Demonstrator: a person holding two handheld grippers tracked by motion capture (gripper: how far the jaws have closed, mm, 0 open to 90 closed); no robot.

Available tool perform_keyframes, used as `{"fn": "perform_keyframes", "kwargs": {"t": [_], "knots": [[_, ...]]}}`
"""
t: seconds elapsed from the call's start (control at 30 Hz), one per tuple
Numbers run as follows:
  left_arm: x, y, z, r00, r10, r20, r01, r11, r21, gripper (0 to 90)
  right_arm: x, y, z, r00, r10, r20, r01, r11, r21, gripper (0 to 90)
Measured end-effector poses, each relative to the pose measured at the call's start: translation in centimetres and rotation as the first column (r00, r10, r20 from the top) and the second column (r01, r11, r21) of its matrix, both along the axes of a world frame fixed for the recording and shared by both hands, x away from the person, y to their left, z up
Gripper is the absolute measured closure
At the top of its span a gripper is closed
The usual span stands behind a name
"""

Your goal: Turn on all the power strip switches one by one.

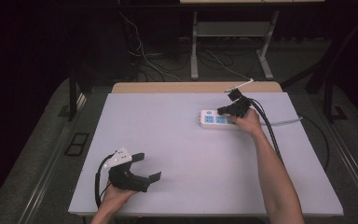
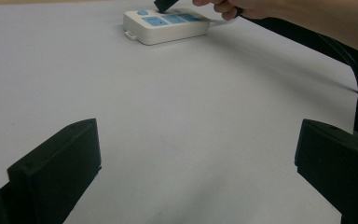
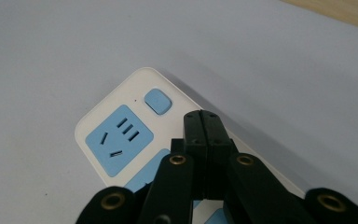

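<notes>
Black jaws of the right gripper (image 3: pixel 202 122) press flat together with nothing between them, tips hovering just over the white power strip (image 3: pixel 121 140), a little short of its blue button (image 3: pixel 158 101). From those tips the button lies just ahead and slightly left in the right gripper view; the first blue socket (image 3: pixel 119 139) sits beside it at the strip's end. I judge the coming move to be a short push forward and down onto that button.

On the table (image 1: pixel 191 154) the power strip (image 1: pixel 214 119) lies toward the far right, its long axis running left to right. The right gripper (image 1: pixel 228 110) is on it; the left gripper (image 1: pixel 150 167) rests well apart at the near left, jaws wide apart and holding nothing. No brand, label or writing can be read on the strip.
</notes>
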State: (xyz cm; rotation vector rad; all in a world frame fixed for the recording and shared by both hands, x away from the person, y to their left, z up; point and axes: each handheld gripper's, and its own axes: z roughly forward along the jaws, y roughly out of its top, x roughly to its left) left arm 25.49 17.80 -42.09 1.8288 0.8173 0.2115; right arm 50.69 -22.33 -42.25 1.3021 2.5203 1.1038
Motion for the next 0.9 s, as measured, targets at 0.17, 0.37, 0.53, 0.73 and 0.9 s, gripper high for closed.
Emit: {"fn": "perform_keyframes", "kwargs": {"t": [0.17,0.37,0.53,0.73,0.9], "knots": [[-0.1,0.0,0.0,1.0000,0.000,0.002,0.000,1.0000,-0.002,0.0,0.0,0.1,0.3,1.0000,0.001,-0.006,-0.001,1.000,-0.022,90.0],[0.0,0.0,0.0,1.0000,0.000,0.001,0.000,1.0000,0.000,0.0,-0.2,0.1,0.8,0.9999,0.011,0.003,-0.011,1.000,-0.016,90.0],[-0.1,-0.3,0.0,1.0000,-0.006,0.002,0.006,1.0000,0.001,0.0,-0.5,0.2,1.9,0.9996,0.019,0.023,-0.019,1.000,0.004,90.0],[-0.1,-0.3,0.1,1.0000,-0.009,0.002,0.009,0.9999,-0.012,0.0,-0.5,0.0,3.0,0.9994,0.019,0.029,-0.020,0.999,0.046,90.0],[-0.1,-0.3,0.1,0.9999,-0.010,-0.001,0.010,0.9999,-0.009,0.0,-0.3,0.5,4.0,0.9989,0.025,0.038,-0.027,0.999,0.043,90.0]]}}
